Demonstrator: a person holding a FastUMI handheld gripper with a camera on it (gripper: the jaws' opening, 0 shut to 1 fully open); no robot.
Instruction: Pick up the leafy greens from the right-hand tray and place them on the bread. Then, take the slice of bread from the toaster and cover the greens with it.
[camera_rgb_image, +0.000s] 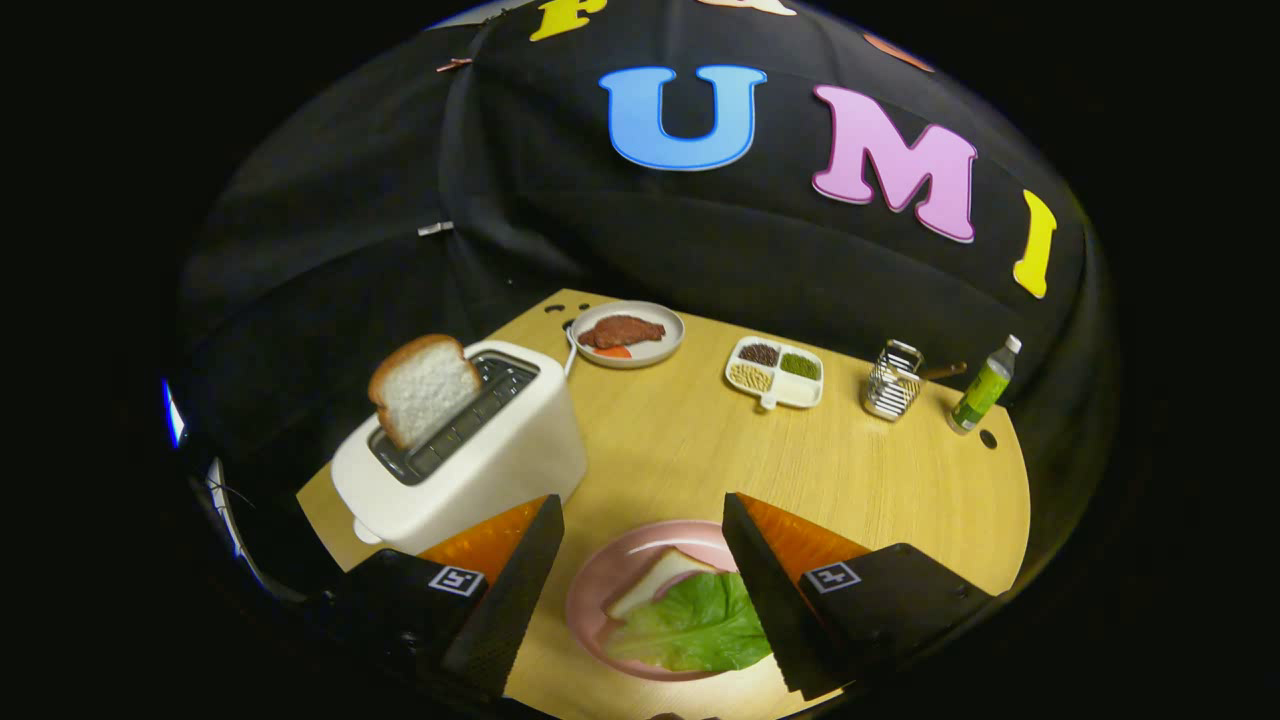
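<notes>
The gripper (640, 560) hangs above the near edge of the pale wooden tabletop (690, 440), jaws apart and empty. Between them the green leafy lettuce (695, 625) already lies on the bread slice (655, 580) in the pink round plate (600, 600). The second slice of toast (422, 388) stands tilted in the white toaster (470, 455) at the left edge — light, soft, probably crushable — best pinched gently across its exposed crust.

A staged booth kitchen: black cloth wall (560, 230) behind a wooden table (680, 450) with a toaster (470, 450)
</notes>
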